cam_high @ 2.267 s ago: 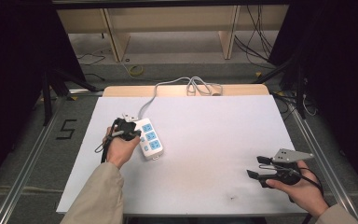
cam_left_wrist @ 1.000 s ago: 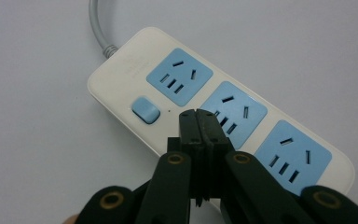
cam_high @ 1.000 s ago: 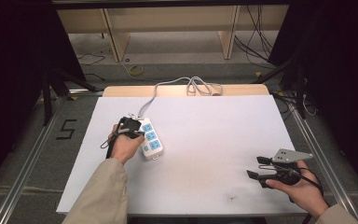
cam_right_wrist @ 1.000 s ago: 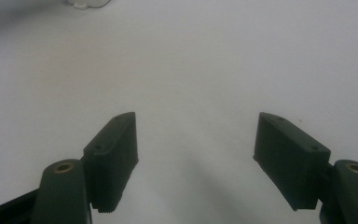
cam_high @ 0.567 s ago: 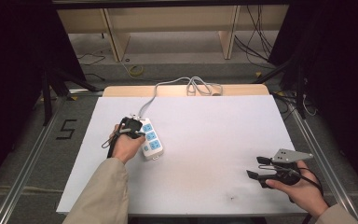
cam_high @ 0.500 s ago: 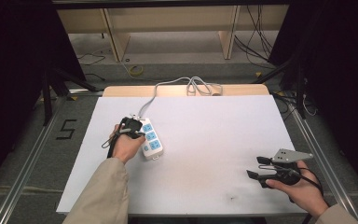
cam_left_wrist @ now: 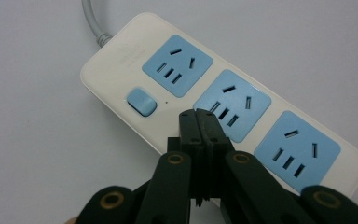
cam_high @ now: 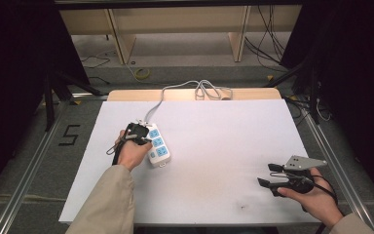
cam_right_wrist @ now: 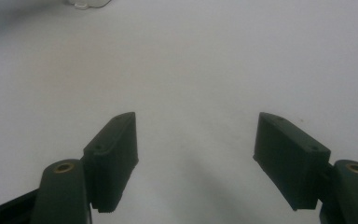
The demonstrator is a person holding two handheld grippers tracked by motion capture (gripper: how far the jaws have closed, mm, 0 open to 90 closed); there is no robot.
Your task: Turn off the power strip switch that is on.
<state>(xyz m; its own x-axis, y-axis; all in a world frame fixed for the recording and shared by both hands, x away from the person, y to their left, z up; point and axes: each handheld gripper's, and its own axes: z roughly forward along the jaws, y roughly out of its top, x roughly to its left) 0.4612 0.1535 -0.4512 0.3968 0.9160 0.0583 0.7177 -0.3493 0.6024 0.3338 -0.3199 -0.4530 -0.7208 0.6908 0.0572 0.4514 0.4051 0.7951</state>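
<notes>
High view: the left tongs (cam_high: 137, 132) sit at the near-left edge of the cream plastic power strip with three blue sockets (cam_high: 157, 145), on the left half of the white tabletop (cam_high: 214, 146). Against the picture from two seconds back, the left hand has crept slightly forward along the strip, while the strip itself has not shifted; I judge this as lining up on the switch, with nothing pressed yet. The strip's long axis runs from far-left to near-right, its grey cable (cam_high: 175, 90) leaving the far end toward the back edge. The right tongs (cam_high: 269, 175) rest near the right front corner, well apart from it and unmoved.

Left gripper view: the left tongs (cam_left_wrist: 199, 116) are closed tip to tip, gripping nothing, hovering just beside the blue rocker switch (cam_left_wrist: 141, 102), over the strip's edge by the middle socket. The cabled end points up-left.

Right gripper view: the right tongs (cam_right_wrist: 196, 135) gape wide over bare tabletop, empty.
</notes>
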